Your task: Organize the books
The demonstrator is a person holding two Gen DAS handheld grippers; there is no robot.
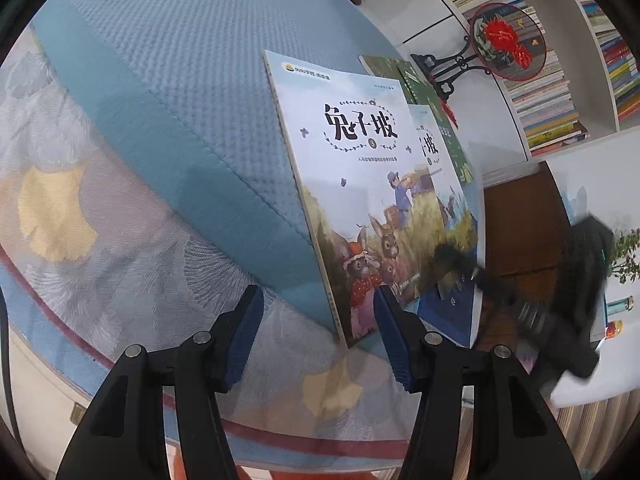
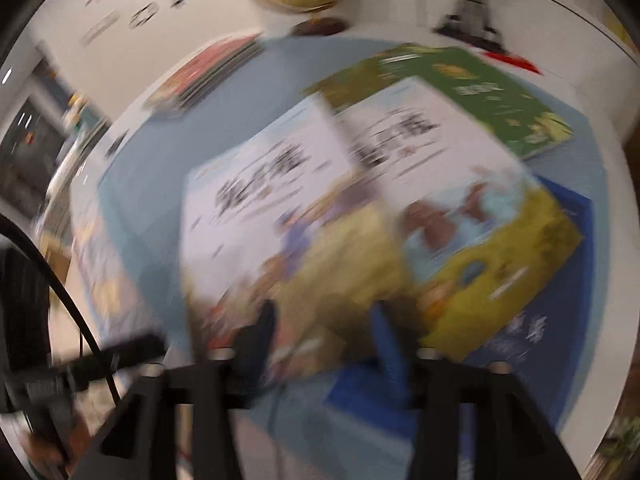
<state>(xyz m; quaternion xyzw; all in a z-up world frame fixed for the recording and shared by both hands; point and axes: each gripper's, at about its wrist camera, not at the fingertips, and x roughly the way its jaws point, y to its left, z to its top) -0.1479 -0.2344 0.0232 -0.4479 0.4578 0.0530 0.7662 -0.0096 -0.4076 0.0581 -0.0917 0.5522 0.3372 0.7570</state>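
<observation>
Rabbit picture book (image 1: 360, 184) lies at centre frame, overhanging the blue cushion's (image 1: 168, 92) edge. Left gripper (image 1: 316, 340) half open, empty, straddling its lower corner. Right gripper (image 2: 324, 344) blurred, apparently holding nothing. Risk: a nudge tips the overhanging book off.

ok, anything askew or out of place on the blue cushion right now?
Yes. The books are fanned out, not squared up: the rabbit book numbered 3 overlaps its twin, both over a green book and a blue one. The front book's lower corner overhangs the blue cushion. No damage visible.
</observation>
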